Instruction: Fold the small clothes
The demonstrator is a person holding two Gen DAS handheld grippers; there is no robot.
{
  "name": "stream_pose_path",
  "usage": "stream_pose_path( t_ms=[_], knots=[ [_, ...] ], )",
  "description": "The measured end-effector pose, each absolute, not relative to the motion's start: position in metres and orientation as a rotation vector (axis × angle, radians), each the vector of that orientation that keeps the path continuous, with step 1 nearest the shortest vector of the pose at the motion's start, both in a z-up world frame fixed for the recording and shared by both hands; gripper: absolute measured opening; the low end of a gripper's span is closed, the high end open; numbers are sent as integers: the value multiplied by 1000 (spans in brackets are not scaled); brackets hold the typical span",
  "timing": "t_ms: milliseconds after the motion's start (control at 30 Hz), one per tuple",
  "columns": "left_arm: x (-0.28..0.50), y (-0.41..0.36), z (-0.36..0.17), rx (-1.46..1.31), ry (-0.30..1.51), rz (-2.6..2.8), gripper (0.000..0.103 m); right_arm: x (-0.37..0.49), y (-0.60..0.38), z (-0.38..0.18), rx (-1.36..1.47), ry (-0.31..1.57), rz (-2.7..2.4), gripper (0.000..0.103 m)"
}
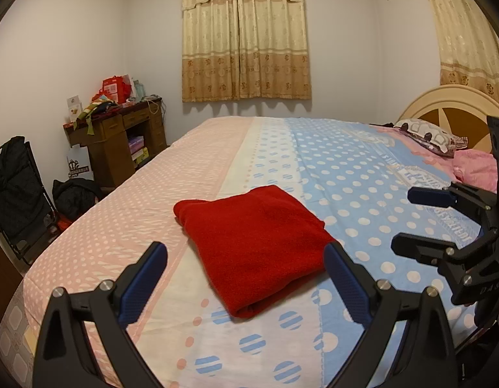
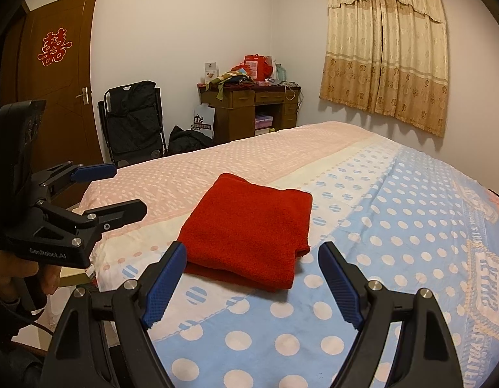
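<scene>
A red cloth point(image 1: 252, 242) lies folded into a flat rectangle on the bed; it also shows in the right wrist view point(image 2: 246, 229). My left gripper point(image 1: 246, 252) is open and empty, its fingers held apart just in front of the cloth's near edge. It shows from the side in the right wrist view point(image 2: 123, 190). My right gripper point(image 2: 252, 252) is open and empty, just short of the cloth's near edge. It shows at the right in the left wrist view point(image 1: 403, 220), apart from the cloth.
The bed sheet point(image 1: 346, 177) is pink and blue with polka dots. Pillows point(image 1: 433, 135) and a pink blanket point(image 1: 475, 165) lie by the headboard. A cluttered wooden desk point(image 2: 249, 103), a folding chair point(image 2: 133, 123) and a door point(image 2: 52, 74) stand beyond the bed.
</scene>
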State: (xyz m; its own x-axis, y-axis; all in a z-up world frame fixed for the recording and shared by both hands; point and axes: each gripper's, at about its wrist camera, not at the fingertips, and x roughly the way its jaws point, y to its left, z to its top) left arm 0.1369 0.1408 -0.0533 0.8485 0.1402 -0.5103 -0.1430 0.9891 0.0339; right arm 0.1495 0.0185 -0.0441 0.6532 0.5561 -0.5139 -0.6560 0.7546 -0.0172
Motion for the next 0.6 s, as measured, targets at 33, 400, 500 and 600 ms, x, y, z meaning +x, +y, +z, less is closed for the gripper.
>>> stream_pose_path(
  t_ms=[33,400,500,600],
  knots=[
    [137,141,-53,-6,538,149,99,148,18,-45,-208,511,694,84],
    [137,141,-53,-6,536,148,99,145,20,-45,-200,516,700,84],
    [136,142,-52,-11,533,145,100,145,19,-45,-200,516,700,84],
    [136,142,-49,-10,528,150,100,145,19,-45,-200,514,700,84]
  ],
)
